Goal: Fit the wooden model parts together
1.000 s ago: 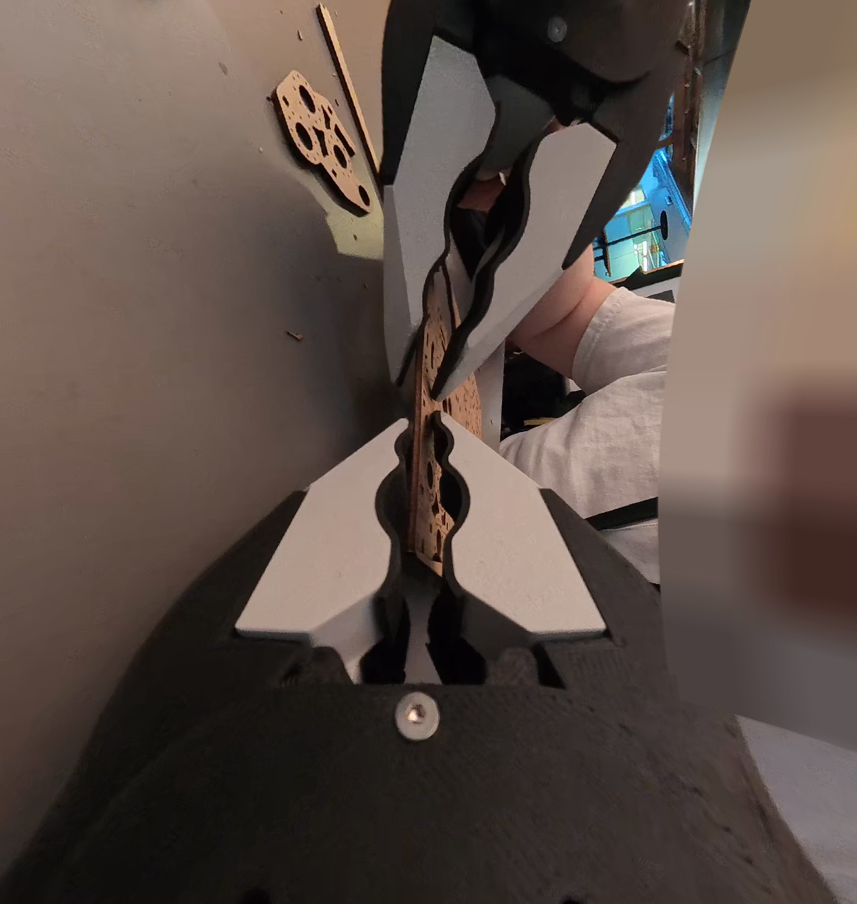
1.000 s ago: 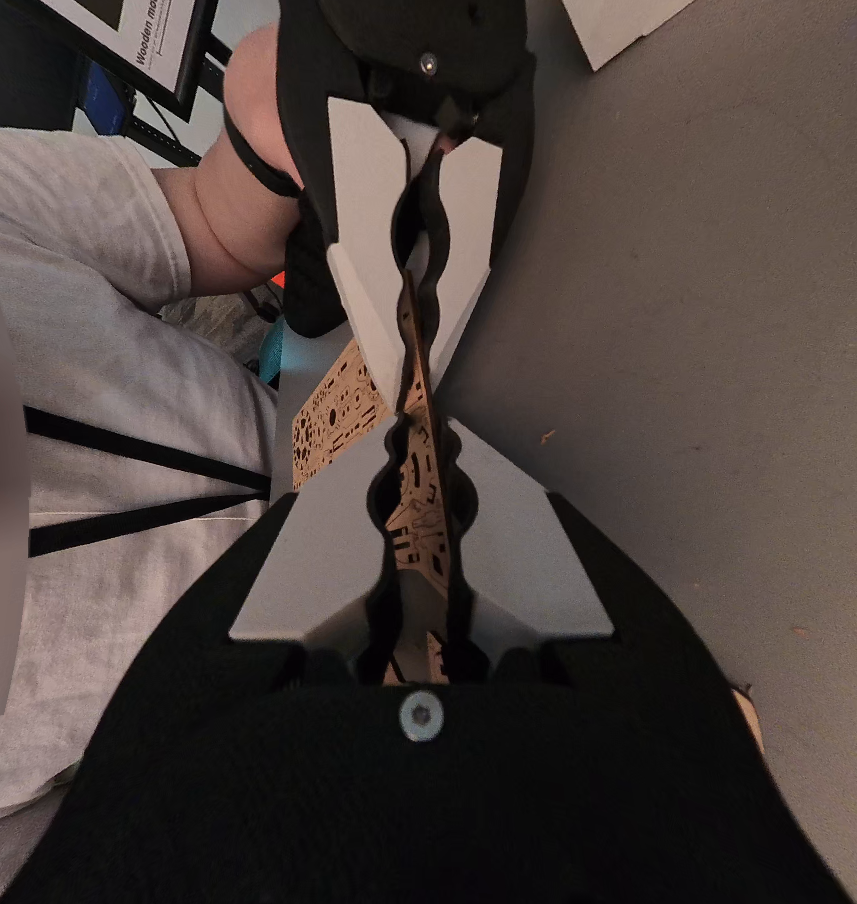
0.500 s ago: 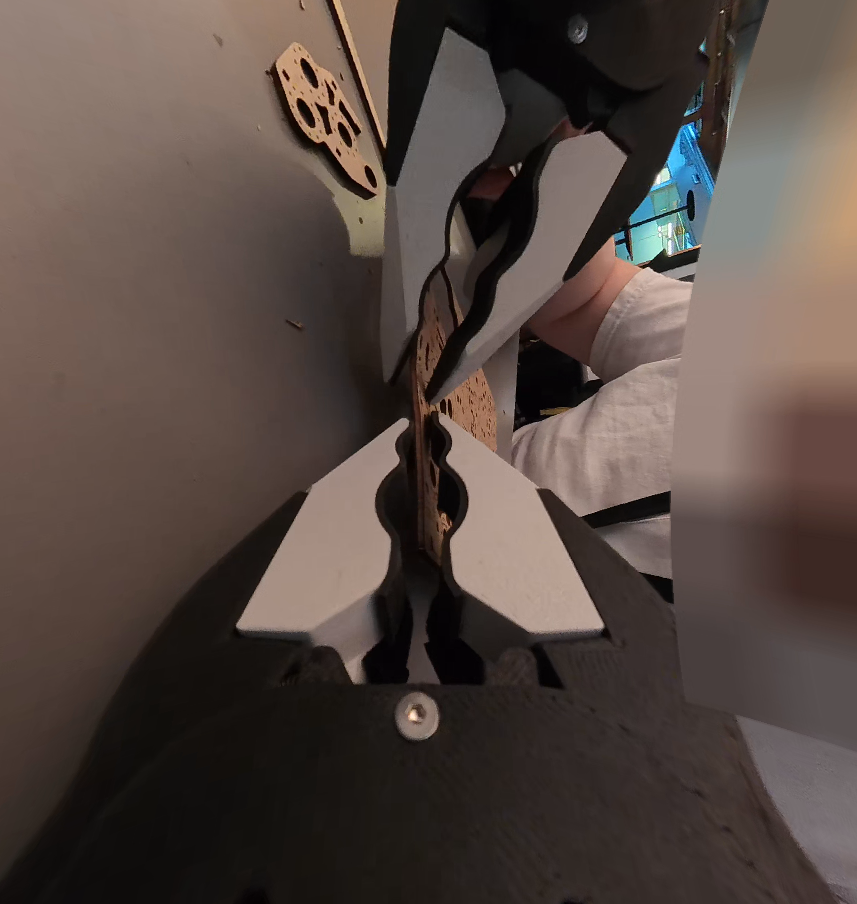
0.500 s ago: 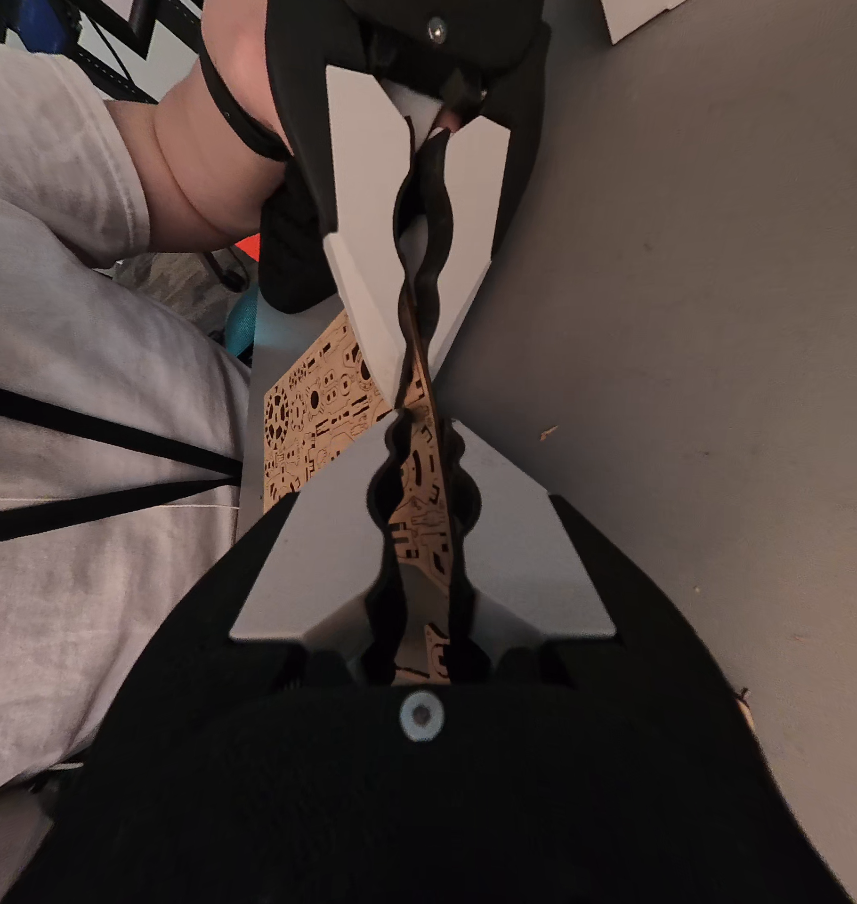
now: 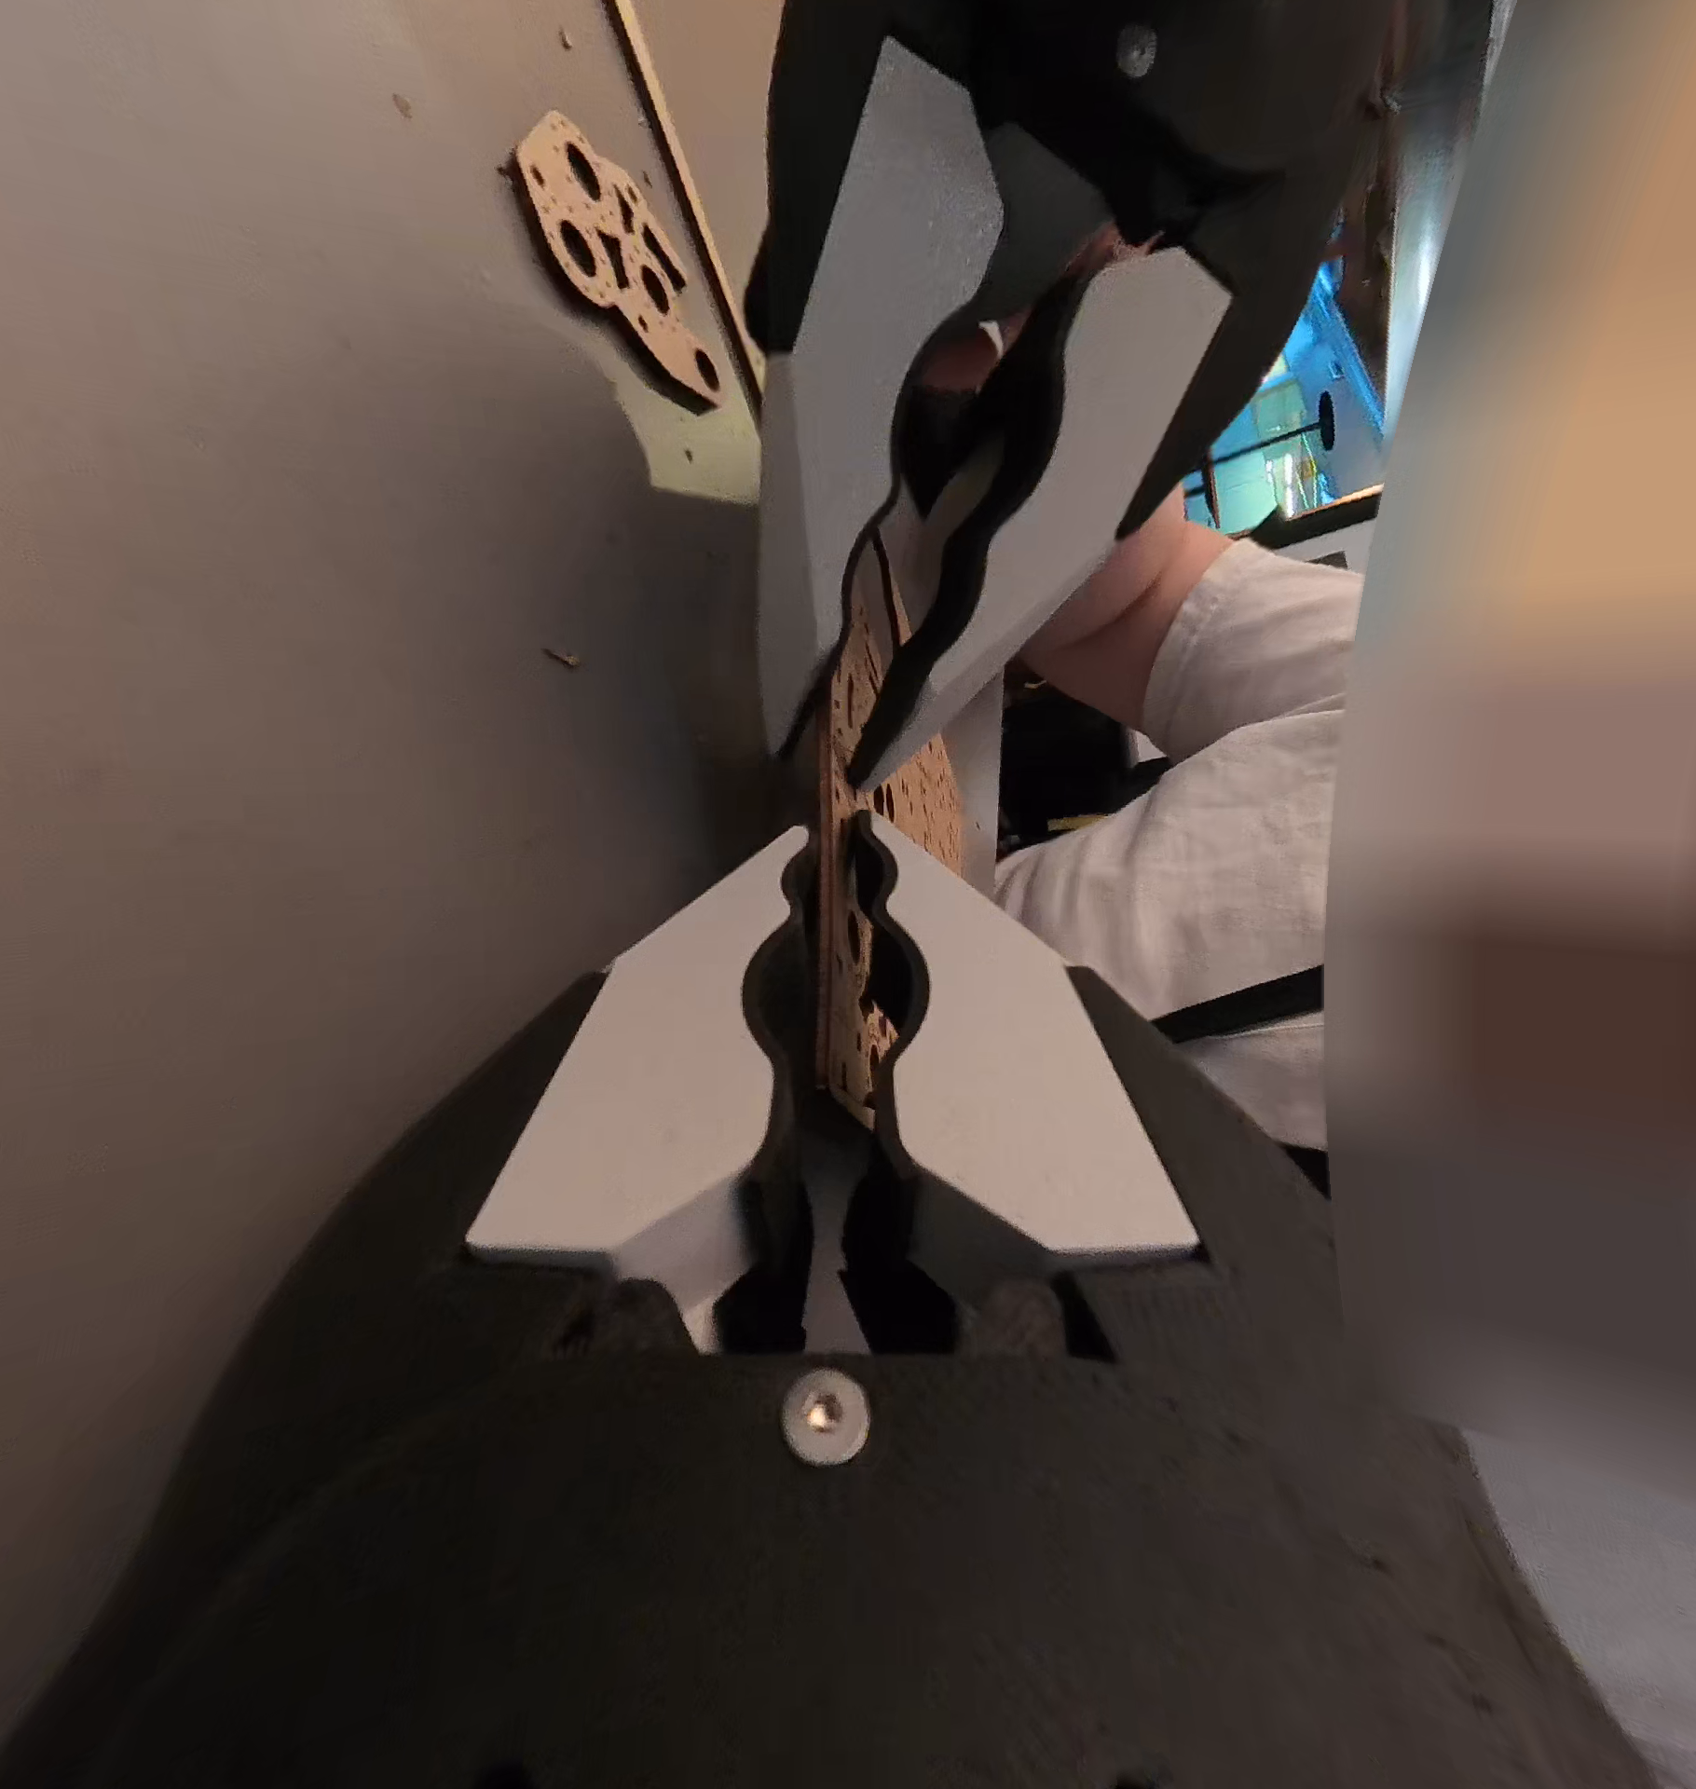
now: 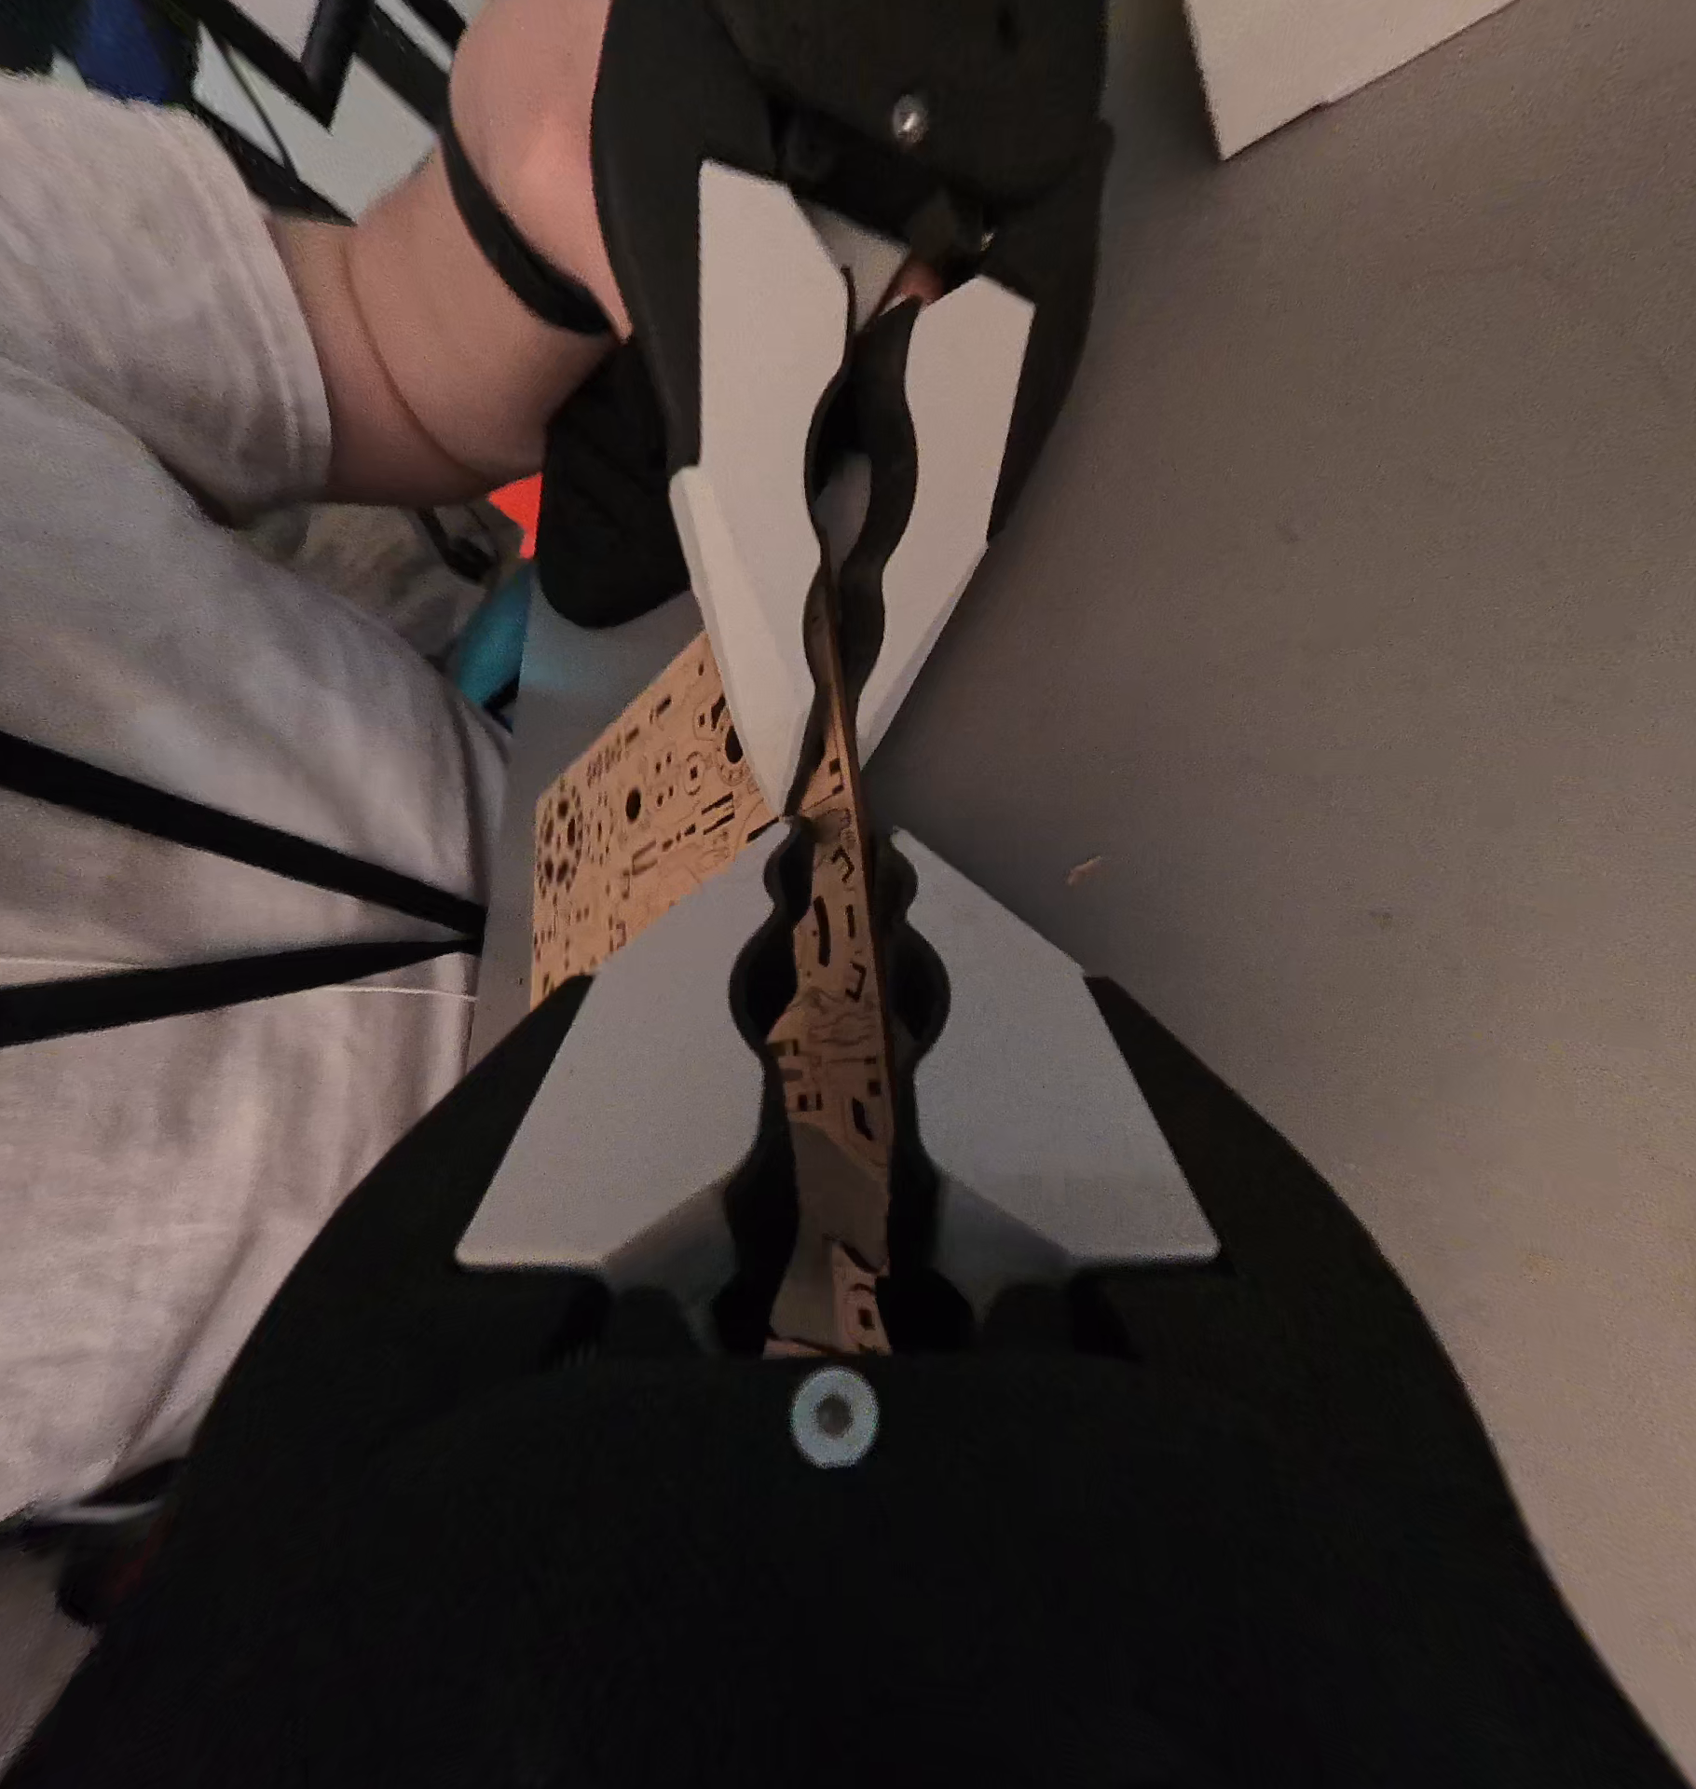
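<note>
Left wrist view alone shows a loose cut-out piece point(image 5: 621, 261) on the surface point(image 5: 244, 774); left hand-held gripper point(image 5: 832, 840) and right hand-held gripper point(image 6: 839, 837) both pinch the wooden sheet point(image 6: 839, 987), edge-on, long axis running gripper to gripper.

Each wrist camera looks along its own claw, very near, facing the other one; both views share the wooden sheet point(image 5: 849, 929) (held edge-on).

Left gripper point(image 5: 832, 833) clamped a thin laser-cut wooden sheet point(image 5: 849, 968) edge-on; right gripper point(image 5: 825, 765) gripped the same sheet from the far end, tips nearly meeting. Loose perforated wooden piece point(image 5: 621, 257) lay on the grey table point(image 5: 244, 678).
</note>
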Action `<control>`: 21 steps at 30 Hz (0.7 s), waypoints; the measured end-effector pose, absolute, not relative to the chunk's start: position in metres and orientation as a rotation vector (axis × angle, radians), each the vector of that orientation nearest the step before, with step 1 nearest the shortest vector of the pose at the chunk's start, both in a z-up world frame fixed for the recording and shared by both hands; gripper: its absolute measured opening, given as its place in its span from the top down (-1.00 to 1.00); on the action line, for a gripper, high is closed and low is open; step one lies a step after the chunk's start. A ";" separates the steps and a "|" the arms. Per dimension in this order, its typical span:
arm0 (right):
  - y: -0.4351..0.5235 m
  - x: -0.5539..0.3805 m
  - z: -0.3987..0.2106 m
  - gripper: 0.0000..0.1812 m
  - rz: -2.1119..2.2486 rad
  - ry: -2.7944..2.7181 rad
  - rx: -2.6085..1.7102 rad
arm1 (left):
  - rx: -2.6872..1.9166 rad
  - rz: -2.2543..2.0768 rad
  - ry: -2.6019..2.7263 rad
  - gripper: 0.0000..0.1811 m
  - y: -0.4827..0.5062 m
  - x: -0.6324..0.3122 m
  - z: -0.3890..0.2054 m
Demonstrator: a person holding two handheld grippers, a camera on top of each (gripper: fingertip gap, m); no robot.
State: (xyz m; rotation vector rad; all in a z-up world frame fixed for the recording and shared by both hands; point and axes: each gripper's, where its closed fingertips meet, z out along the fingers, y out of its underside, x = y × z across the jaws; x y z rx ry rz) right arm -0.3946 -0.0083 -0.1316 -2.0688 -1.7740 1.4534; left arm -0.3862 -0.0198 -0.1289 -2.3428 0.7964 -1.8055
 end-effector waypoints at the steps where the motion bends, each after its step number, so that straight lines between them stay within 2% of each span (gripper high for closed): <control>1: -0.003 -0.396 -0.131 0.90 1.441 -1.752 -2.055 | -2.358 -1.793 0.780 0.96 -0.018 -0.387 -0.131; 5: -0.001 -0.394 -0.130 1.00 1.431 -1.771 -2.041 | -2.401 -1.753 0.823 0.94 -0.022 -0.387 -0.138; 8: -0.006 -0.398 -0.125 0.86 1.531 -1.736 -2.054 | -2.396 -1.766 0.815 0.94 -0.022 -0.386 -0.137; 21: -0.013 -0.392 -0.136 0.93 1.540 -1.826 -2.111 | -2.379 -1.746 0.903 0.94 -0.028 -0.384 -0.136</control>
